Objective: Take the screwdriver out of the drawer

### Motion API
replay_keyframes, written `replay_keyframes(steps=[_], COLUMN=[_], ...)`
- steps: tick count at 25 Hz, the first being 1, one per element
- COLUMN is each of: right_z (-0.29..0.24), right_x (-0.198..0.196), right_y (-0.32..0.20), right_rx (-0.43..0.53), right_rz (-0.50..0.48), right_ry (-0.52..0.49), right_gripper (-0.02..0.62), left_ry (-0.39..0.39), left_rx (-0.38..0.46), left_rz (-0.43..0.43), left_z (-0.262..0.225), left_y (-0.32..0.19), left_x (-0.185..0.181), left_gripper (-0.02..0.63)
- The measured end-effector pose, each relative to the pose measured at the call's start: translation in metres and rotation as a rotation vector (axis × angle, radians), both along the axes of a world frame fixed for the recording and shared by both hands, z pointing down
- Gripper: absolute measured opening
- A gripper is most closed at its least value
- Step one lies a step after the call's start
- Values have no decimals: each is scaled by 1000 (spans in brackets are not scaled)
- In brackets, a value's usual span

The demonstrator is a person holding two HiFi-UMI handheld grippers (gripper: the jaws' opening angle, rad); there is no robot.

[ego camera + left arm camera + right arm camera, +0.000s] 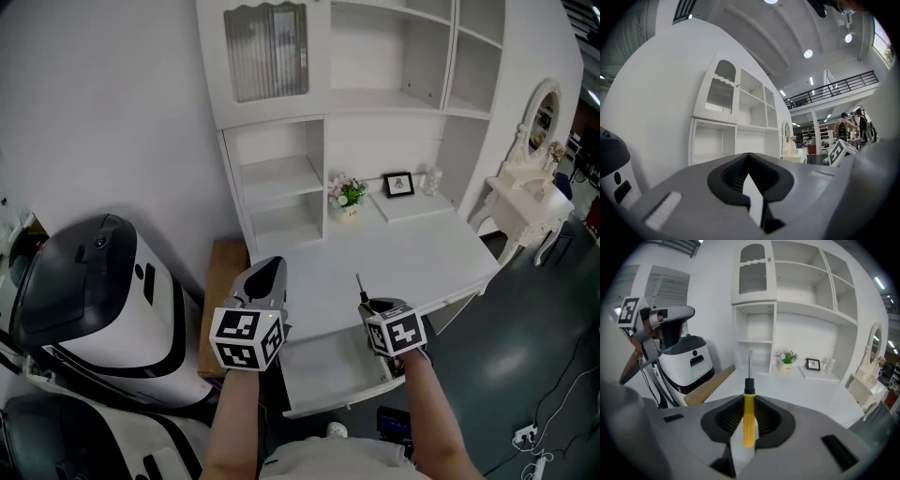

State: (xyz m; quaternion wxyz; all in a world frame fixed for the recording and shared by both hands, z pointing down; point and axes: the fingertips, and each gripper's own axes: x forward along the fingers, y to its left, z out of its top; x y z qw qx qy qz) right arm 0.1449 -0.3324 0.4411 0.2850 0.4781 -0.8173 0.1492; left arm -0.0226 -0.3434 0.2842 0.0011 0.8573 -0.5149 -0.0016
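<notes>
A screwdriver [748, 420] with a yellow handle, a black collar and a thin metal shaft stands between the jaws of my right gripper [749, 399], which is shut on the handle. The shaft points up and away toward the shelves. In the head view the right gripper [367, 305] hangs above the open white drawer [323, 375] at the desk's front, with the screwdriver [360, 286] sticking out past it. My left gripper [269, 272] hovers left of the drawer over the desk's near left corner. Its jaws [749, 157] meet at the tips with nothing between them.
The white desk [412, 258] carries a shelf hutch [375, 84], a flower pot [347, 194] and a small picture frame [398, 185]. A wooden board [223, 281] and a white-and-black machine [94, 300] stand to the left. At the right is a dressing table [525, 202].
</notes>
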Motion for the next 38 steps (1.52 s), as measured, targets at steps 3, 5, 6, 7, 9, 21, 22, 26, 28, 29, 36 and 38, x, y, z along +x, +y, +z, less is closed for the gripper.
replay_keyframes(steps=[3,5,6,7,9,21,22,26,28,29,36,38], right_z=[-27,-47,-57,-66,-85,-173,-180,-206,-216,-219,-238,-240], right_x=[0,2,3,5,8,23,23,26,28,29,34,34], right_y=[-4,-6,-7,-8,-9,-2,-1,3,4,4,3,3], right_rx=[67,114,137,158,201,443,465,551,580,591,644,650], right_rz=[-4,3,8,13,20,50,54,68,81,89,128,134], right_ry=[-18,-27,-31,-35,-40,-108,-112,-124,-134,-137,-151,-153], right_gripper=[77,77,77,77,77,77,77,77,77,77,77,77], left_ry=[-1,-1,0,1,2,5,5,13,2,-16,-70,-66], left_rx=[20,36,44,50,62,154,163,202,224,239,300,300], left_rz=[-2,-2,-2,-2,1,-1,0,4,-1,-7,-6,-5], left_z=[-9,-15,-17,-20,-24,-60,-63,-78,-84,-87,-101,-102], left_y=[-3,-5,-5,-6,-7,-6,-5,-2,0,1,3,3], left_x=[1,3,4,5,8,12,12,12,12,12,16,15], left_gripper=[9,8,9,9,9,9,9,9,9,9,9,9])
